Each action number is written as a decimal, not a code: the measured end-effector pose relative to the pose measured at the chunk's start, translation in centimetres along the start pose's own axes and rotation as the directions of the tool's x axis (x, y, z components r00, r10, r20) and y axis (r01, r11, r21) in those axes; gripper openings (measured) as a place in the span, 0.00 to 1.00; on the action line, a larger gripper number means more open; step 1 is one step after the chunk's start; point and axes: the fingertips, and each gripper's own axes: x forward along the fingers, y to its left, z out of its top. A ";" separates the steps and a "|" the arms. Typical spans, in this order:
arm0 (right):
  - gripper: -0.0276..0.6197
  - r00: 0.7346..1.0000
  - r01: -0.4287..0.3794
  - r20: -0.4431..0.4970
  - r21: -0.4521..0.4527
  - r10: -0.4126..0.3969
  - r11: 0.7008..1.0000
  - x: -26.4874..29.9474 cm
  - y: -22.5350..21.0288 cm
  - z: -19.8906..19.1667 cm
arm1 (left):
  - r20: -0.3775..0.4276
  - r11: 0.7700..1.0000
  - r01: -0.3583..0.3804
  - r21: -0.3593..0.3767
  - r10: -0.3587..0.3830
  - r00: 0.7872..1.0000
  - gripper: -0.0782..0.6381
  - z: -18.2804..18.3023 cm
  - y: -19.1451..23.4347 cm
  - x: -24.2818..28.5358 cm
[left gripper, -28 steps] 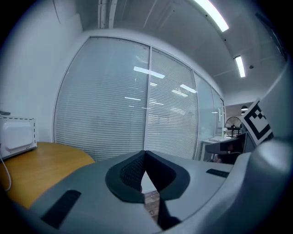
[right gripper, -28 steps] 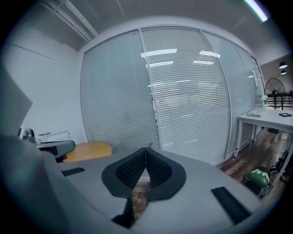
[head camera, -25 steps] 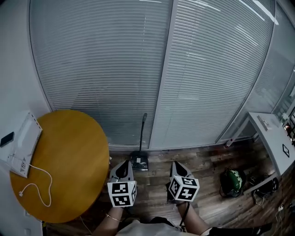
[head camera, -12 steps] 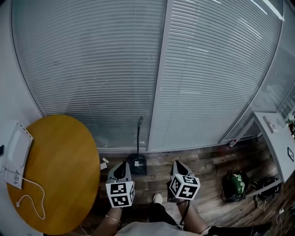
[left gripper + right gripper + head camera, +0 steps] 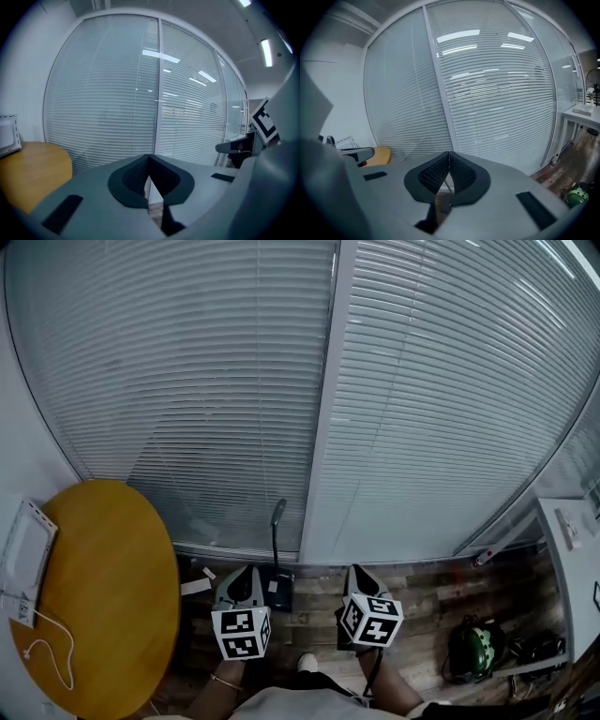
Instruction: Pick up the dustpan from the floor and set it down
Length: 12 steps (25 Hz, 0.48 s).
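Note:
The dark dustpan (image 5: 277, 589) stands on the wood floor against the glass wall, its long handle (image 5: 276, 526) rising upright. In the head view my left gripper (image 5: 245, 572) hovers just left of the pan, its jaws shut and empty. My right gripper (image 5: 357, 571) is held level with it, a short way right of the pan, also shut on nothing. The left gripper view shows the left gripper (image 5: 149, 157) with pads pressed together, facing the blinds. In the right gripper view the right gripper (image 5: 450, 153) looks the same.
A round wooden table (image 5: 94, 596) stands at the left with a white device and cable (image 5: 23, 545) on it. Paper scraps (image 5: 195, 586) lie beside the dustpan. A green bag (image 5: 469, 649) and a white desk (image 5: 574, 563) are at the right. Blind-covered glass wall (image 5: 234, 409) is ahead.
The person has stepped toward the glass wall, both grippers moving forward with them. The dustpan now sits close between the two grippers, and the table has slid left in view.

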 end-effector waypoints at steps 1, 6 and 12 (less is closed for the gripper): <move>0.09 1.000 -0.007 -0.009 -0.005 0.007 1.000 0.6 -0.4 0.1 | -0.004 1.000 -0.008 -0.005 0.008 1.000 0.13 0.0 0.0 0.7; 0.09 0.998 -0.033 -0.049 -0.025 0.032 0.999 2.7 -2.0 0.3 | -0.020 0.999 -0.043 -0.022 0.042 0.999 0.13 -0.4 0.2 2.4; 0.09 0.995 -0.032 -0.096 -0.032 0.029 0.999 6.1 -2.3 -1.1 | -0.068 0.999 -0.038 -0.019 0.037 0.997 0.13 -2.6 0.9 5.6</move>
